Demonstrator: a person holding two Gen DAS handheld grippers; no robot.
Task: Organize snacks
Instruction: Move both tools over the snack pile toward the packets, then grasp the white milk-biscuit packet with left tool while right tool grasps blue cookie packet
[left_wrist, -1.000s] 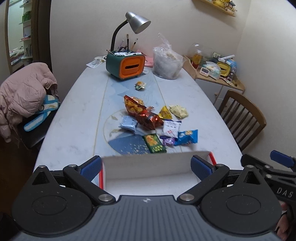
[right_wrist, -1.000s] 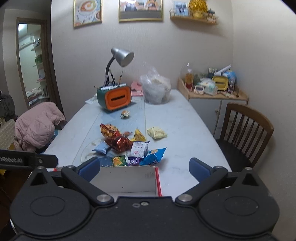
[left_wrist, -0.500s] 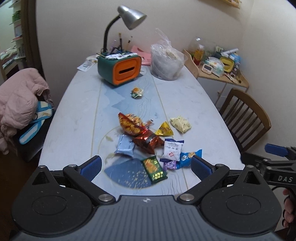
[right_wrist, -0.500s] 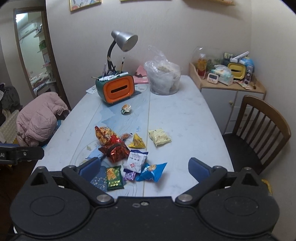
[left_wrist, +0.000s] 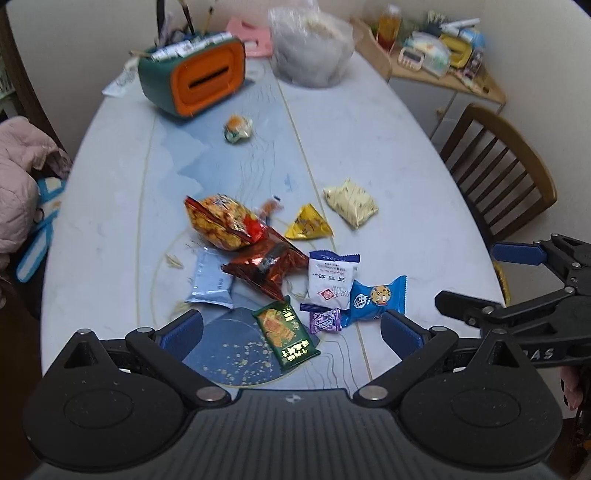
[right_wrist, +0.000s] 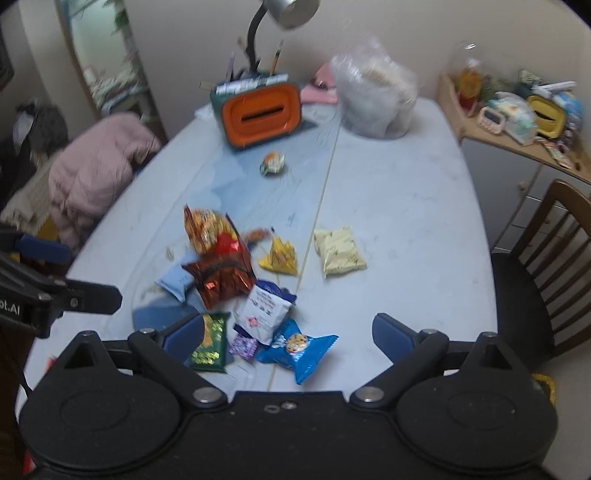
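Hovering over the snack pile, both grippers empty

Hanging above the near end of the table (left_wrist: 388, 155), the left gripper (left_wrist: 291, 328) has its blue fingers (left_wrist: 183, 332) spread wide, with nothing between the pads and nothing touched. Seen past them, the green packet (left_wrist: 286, 338) lies flat on the table, with the small purple sweet (left_wrist: 325, 321) just beside it.

The right gripper (right_wrist: 288, 332) is likewise wide apart, though its jaws have just been closing a little; no snack sits between them and its fingers (right_wrist: 391, 334) press on nothing. It shows from the side at the right edge of the left wrist view, clear of the table edge.

The snacks lie in a loose heap on the near middle of the table. The blue cookie packet (right_wrist: 299, 347) is closest to the right gripper, touching the white packet (right_wrist: 264, 310). Behind these, the orange-and-red bag (left_wrist: 221, 221) overlaps the dark red foil bag (left_wrist: 267, 264), with the pale blue packet (left_wrist: 210, 280) beside it. The yellow triangular packet (left_wrist: 306, 225) and the cream packet (left_wrist: 351, 201) lie a bit apart, and one small round snack (left_wrist: 238, 127) sits alone near the orange-fronted box (left_wrist: 195, 81).
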